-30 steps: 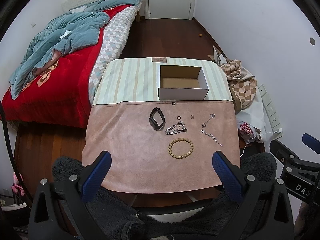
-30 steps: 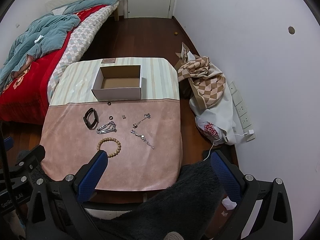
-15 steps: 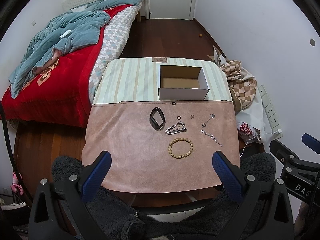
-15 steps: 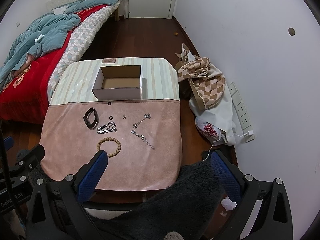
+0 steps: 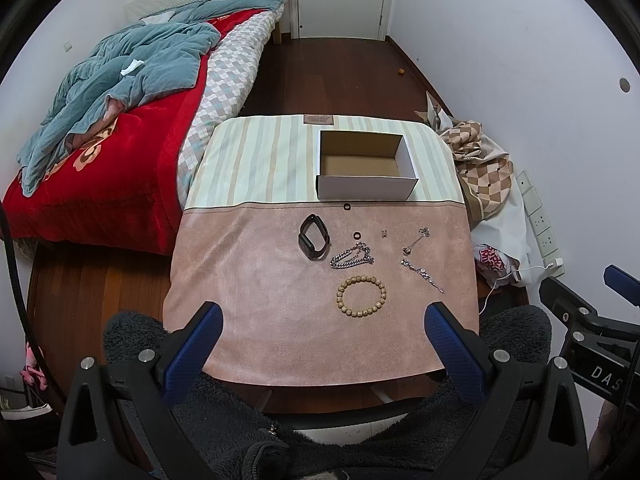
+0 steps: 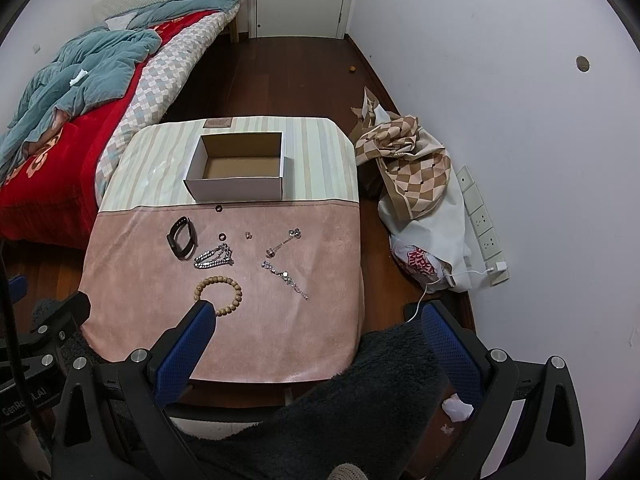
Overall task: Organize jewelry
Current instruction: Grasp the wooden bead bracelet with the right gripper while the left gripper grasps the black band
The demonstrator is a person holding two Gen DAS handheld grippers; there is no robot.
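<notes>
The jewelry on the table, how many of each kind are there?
Black band: 1
Silver chains: 2
Wooden bead bracelet: 1
Small black rings: 2
Silver pin with a knobbed end: 1
Tiny silver piece, too small to name: 1
Total: 8, all outside the open box.

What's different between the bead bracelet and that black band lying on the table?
The bead bracelet is tan, made of separate round beads, forming an open circle. The black band is dark, one smooth strap, pinched into a narrower oval, and lies nearer the box. Both rest loose on the pink cloth, ungripped.
</notes>
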